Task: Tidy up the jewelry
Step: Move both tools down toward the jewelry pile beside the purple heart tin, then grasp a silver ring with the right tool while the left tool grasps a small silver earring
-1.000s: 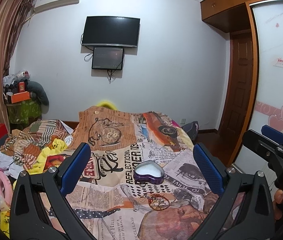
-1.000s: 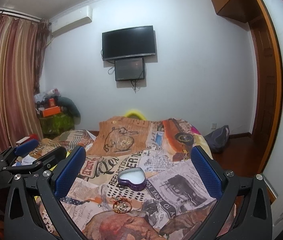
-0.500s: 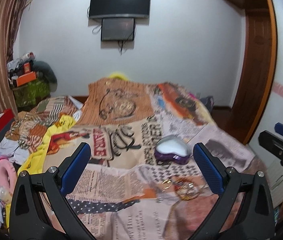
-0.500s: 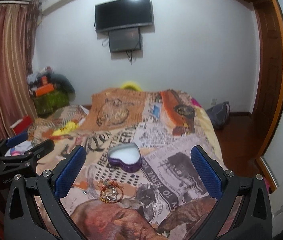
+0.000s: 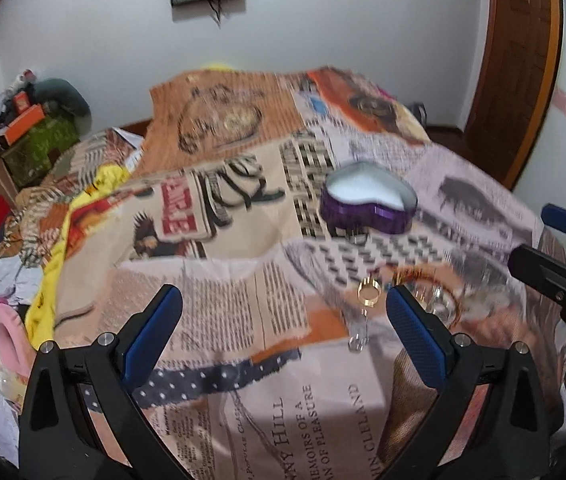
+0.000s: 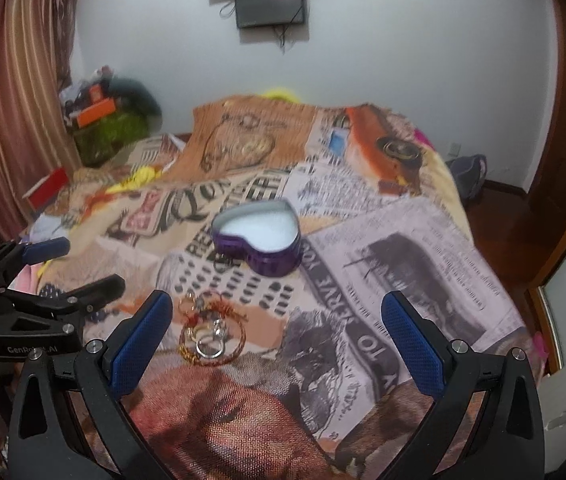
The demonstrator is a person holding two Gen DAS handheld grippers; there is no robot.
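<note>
An open purple heart-shaped tin point(image 5: 367, 206) with a white inside sits on the printed bedspread; it also shows in the right wrist view point(image 6: 259, 238). A small pile of jewelry point(image 6: 211, 334), with a red-gold bangle and rings, lies nearer than the tin. In the left wrist view a gold ring point(image 5: 369, 294) lies beside the bangle point(image 5: 431, 296). My left gripper point(image 5: 283, 332) is open and empty above the bedspread, left of the jewelry. My right gripper point(image 6: 277, 340) is open and empty, with the jewelry by its left finger.
The bed point(image 6: 423, 248) is covered by a newspaper-print spread. Clothes and a yellow cloth point(image 5: 63, 220) lie at its left. A cluttered side table point(image 6: 103, 120) stands by the curtain. A wooden door point(image 5: 523, 60) is at the right.
Both grippers have tilted down and moved closer to the bed. The tin and jewelry now sit larger and nearer in both views. Both grippers stay open.
</note>
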